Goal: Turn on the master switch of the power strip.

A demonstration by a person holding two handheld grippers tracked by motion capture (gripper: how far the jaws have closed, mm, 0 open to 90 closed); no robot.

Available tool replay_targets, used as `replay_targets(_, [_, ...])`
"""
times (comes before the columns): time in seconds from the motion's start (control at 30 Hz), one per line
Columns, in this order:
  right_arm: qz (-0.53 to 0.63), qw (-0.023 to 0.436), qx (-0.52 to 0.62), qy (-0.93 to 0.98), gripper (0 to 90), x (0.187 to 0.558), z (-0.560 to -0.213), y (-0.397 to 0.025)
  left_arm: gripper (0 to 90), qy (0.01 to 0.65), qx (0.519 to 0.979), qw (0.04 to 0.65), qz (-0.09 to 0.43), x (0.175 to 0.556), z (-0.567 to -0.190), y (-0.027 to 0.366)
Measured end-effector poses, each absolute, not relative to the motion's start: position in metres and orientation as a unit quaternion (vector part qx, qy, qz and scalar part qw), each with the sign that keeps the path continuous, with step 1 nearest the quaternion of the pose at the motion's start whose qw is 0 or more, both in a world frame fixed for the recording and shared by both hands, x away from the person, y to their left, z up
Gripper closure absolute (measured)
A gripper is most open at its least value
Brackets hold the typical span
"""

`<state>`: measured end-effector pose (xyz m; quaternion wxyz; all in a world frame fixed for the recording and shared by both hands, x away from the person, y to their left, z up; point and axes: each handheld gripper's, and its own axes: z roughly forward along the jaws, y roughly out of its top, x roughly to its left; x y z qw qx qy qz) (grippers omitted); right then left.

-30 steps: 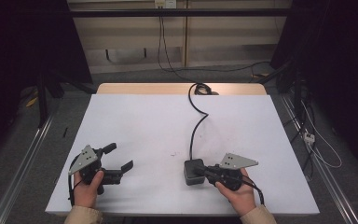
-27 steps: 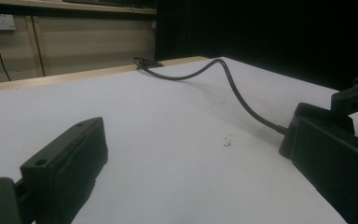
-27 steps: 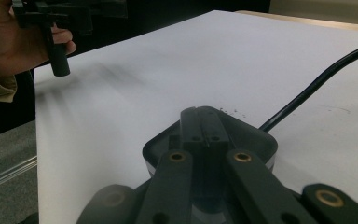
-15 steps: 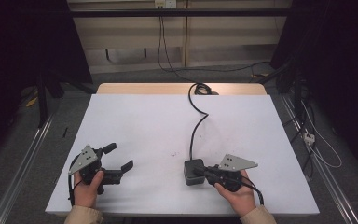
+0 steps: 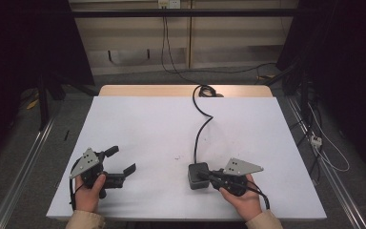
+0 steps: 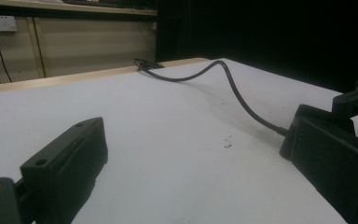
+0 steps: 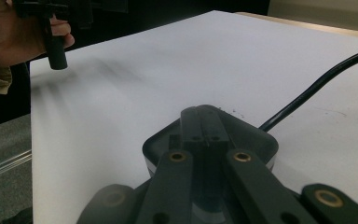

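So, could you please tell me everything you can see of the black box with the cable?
The black box is a small, matt, plastic-looking block with rounded corners, lying flat on the white table near its front edge. A black cable leaves its far side, curves across the table and ends in a coil at the far edge. The right gripper rests on its top, jaws together; whether they pinch anything is unclear.

No readable text, label, brand, number or sign is found in any view. The black box point(image 5: 198, 175) and its cable point(image 5: 201, 126) are unmarked. Nothing is printed on the white table point(image 5: 147, 129). The wall socket point(image 6: 0, 22) is seen in the left gripper view, but any marking on it is too small to be read.
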<state>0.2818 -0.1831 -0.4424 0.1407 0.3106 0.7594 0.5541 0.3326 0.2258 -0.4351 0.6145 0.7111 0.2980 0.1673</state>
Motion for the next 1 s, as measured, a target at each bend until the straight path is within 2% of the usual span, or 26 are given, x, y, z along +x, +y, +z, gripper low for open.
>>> replay_targets(1.0, [0.559, 0.139, 0.313, 0.755, 90.0, 0.2818, -0.4446, -0.1835, 3.3, 0.296, 0.712, 0.614, 0.168, 0.3323, -0.435, 0.2249])
